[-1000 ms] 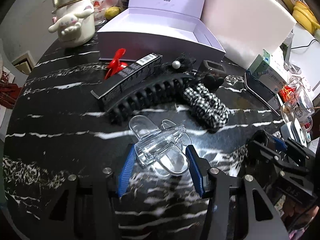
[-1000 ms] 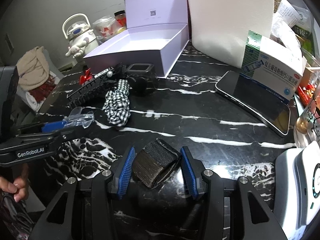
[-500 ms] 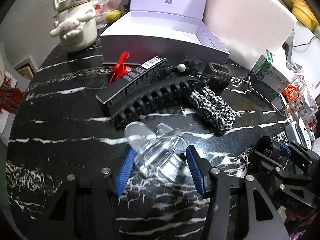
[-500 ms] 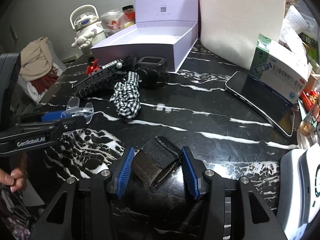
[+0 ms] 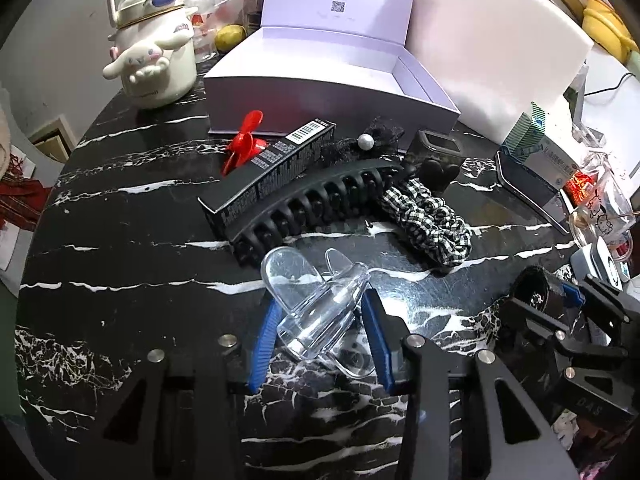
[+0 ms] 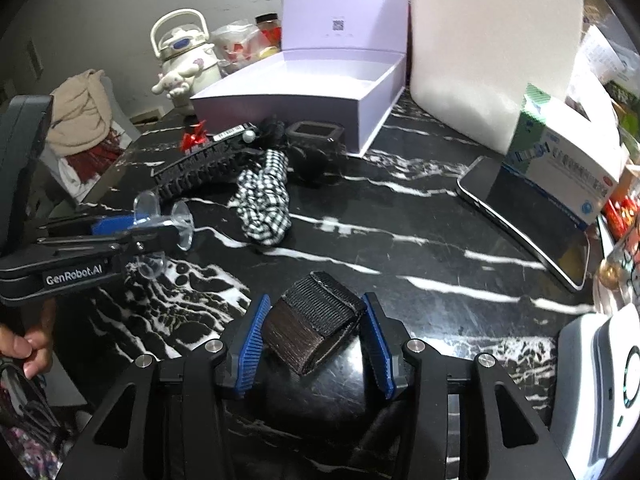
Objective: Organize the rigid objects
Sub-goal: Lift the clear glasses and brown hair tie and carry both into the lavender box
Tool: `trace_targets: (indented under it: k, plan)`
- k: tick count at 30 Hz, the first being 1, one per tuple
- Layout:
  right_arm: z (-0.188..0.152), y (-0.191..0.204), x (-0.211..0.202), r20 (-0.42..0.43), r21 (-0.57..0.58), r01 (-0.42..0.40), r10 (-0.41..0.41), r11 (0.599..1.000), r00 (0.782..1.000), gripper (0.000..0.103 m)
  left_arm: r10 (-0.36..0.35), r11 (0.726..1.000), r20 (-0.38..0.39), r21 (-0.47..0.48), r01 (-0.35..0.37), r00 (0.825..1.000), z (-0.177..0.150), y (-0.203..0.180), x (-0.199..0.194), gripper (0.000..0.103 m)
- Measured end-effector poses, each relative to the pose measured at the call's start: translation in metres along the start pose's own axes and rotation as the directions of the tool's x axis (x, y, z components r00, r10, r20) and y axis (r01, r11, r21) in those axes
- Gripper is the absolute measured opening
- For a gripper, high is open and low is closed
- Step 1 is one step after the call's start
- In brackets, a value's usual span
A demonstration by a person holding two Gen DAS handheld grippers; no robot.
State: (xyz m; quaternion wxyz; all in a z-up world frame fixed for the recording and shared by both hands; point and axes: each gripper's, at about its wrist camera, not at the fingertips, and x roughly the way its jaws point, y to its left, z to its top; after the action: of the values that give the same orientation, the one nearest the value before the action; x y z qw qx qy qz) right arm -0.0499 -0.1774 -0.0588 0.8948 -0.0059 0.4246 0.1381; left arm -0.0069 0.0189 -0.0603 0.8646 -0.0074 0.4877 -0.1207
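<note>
We count one open lilac cardboard box, one long black plastic claw clip, one clear plastic hair clip, one black-and-white checked fabric scrunchie, one narrow black printed carton, one black woven strap roll, one white cartoon-dog kettle, one dark-screened phone.

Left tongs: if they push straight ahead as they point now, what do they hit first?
Most likely the big black claw clip, lying right ahead of the left tongs, which are shut on the clear hair clip. The long black box sits just behind it. Depth is hard to judge through the fisheye.
</note>
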Motion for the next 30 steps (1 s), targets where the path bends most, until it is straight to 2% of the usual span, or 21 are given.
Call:
trace_targets:
  k: [14, 25, 30]
  plan:
    - [0.022, 0.01, -0.014, 0.053, -0.062, -0.022, 0.026, 0.998, 0.998, 0.046, -0.021, 1.0, 0.048, -0.003, 0.021, 0.999, 0.004, 0.007, -0.024, 0.04]
    - [0.052, 0.014, -0.029, 0.098, -0.111, -0.046, 0.057, 0.993, 0.994, 0.046, -0.003, 0.999, 0.139, 0.033, -0.002, 0.99, 0.029, 0.005, -0.053, 0.04]
    - [0.069, 0.015, -0.037, 0.137, -0.14, -0.031, 0.05, 0.99, 0.989, 0.046, 0.002, 0.999, 0.172, 0.04, -0.009, 0.985, 0.043, 0.002, -0.061, 0.04]
